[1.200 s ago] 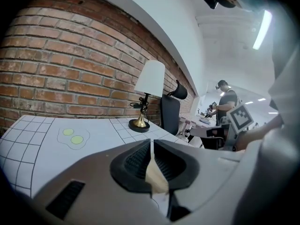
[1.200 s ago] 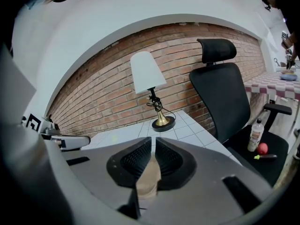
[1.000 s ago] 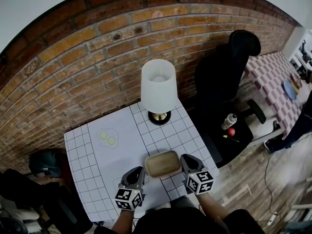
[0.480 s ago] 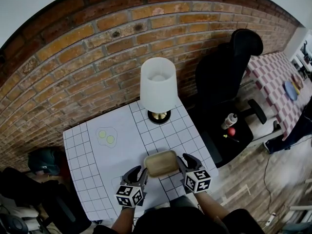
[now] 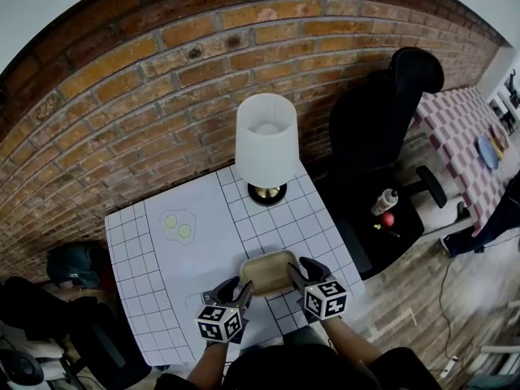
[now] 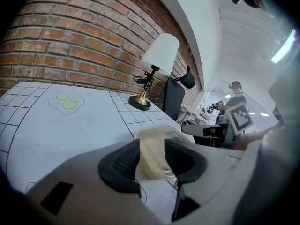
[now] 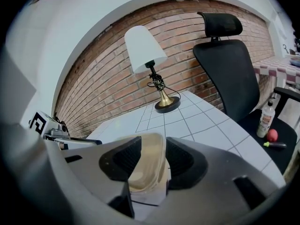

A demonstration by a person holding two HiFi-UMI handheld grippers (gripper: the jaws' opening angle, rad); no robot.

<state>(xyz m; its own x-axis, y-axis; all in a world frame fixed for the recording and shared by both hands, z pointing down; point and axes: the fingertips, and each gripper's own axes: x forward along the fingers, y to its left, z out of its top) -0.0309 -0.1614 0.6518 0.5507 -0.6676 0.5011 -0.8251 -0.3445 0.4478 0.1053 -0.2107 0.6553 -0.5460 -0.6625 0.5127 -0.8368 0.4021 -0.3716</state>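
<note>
Head view with both gripper views. A beige shallow rectangular tray (image 5: 268,272) with rounded corners sits near the front edge of the white gridded table (image 5: 211,254), a little right of the middle; whether its underside rests fully on the table cannot be told. The left gripper (image 6: 152,158) meets the tray's left end. Its two dark ribbed jaws stand a narrow way apart, with the tray's rim filling the gap between them. The right gripper (image 7: 151,162) meets the tray's right end in the same manner, its jaws narrowly parted about the rim. Each gripper carries a marker cube toward the person, beyond the table's front edge. A white-shaded lamp with a brass base (image 5: 266,140) stands at the far edge, toward the far right corner, well apart from the tray. A flat pale outline with two yellow-green discs (image 5: 179,225) lies near the far left corner. A red brick wall (image 5: 146,88) runs behind the far edge. A black high-backed office chair (image 5: 374,124) stands off the right edge. Its seat bears a small clear bottle (image 5: 382,202) and, just beside it, a red ball (image 5: 388,218).
</note>
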